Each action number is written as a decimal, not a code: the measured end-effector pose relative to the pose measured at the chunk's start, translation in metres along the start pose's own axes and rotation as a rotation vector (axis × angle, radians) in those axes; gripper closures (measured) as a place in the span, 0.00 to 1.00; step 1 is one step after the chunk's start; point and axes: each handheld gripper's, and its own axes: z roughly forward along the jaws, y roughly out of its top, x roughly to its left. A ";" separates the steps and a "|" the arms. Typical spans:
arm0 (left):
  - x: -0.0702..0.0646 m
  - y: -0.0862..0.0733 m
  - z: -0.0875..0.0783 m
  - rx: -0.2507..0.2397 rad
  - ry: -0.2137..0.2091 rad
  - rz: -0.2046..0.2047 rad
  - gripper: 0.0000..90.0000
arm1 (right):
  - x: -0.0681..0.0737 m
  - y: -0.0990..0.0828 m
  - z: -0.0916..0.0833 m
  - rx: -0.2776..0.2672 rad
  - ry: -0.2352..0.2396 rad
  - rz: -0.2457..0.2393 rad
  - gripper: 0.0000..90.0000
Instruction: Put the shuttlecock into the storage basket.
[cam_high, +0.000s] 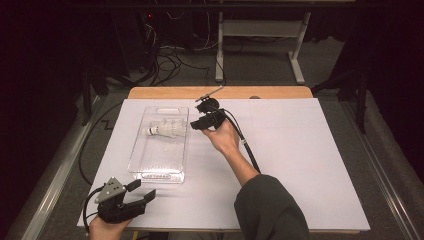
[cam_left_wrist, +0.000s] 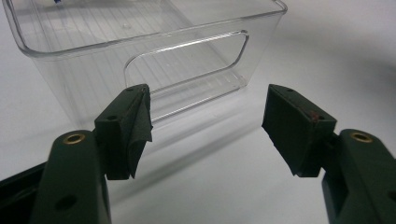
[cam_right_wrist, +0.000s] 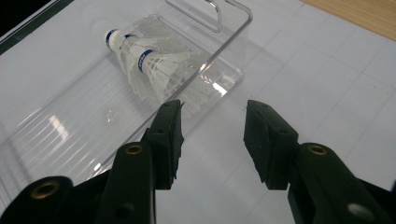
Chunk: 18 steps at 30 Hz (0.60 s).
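A clear plastic tray (cam_high: 145, 162) lies left of centre on the white mat. White shuttlecocks (cam_high: 166, 129) with blue bands lie at its far end, nested together (cam_right_wrist: 149, 65). My right gripper (cam_high: 197, 123) hovers just beyond the tray's right wall, open, nothing between its jaws (cam_right_wrist: 212, 135). My left gripper (cam_high: 142, 191) rests at the mat's near left corner, just short of the tray's near end (cam_left_wrist: 187, 51), jaws wide open and empty (cam_left_wrist: 205, 121).
A white mat (cam_high: 300, 150) covers the wooden table (cam_high: 165, 93). A black cable (cam_high: 245, 142) trails from the right gripper along the forearm. Beyond the table are a desk frame (cam_high: 295, 55) and floor cables (cam_high: 165, 62).
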 end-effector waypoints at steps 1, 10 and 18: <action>0.000 0.000 0.000 0.000 0.000 -0.001 0.37 | -0.001 -0.001 -0.002 -0.005 0.000 0.005 0.64; 0.001 0.000 0.000 -0.002 0.005 -0.002 0.37 | -0.008 -0.011 -0.015 -0.024 -0.006 -0.001 0.63; 0.001 0.000 0.000 -0.002 0.008 -0.005 0.37 | -0.015 -0.019 -0.022 -0.036 -0.005 0.002 0.63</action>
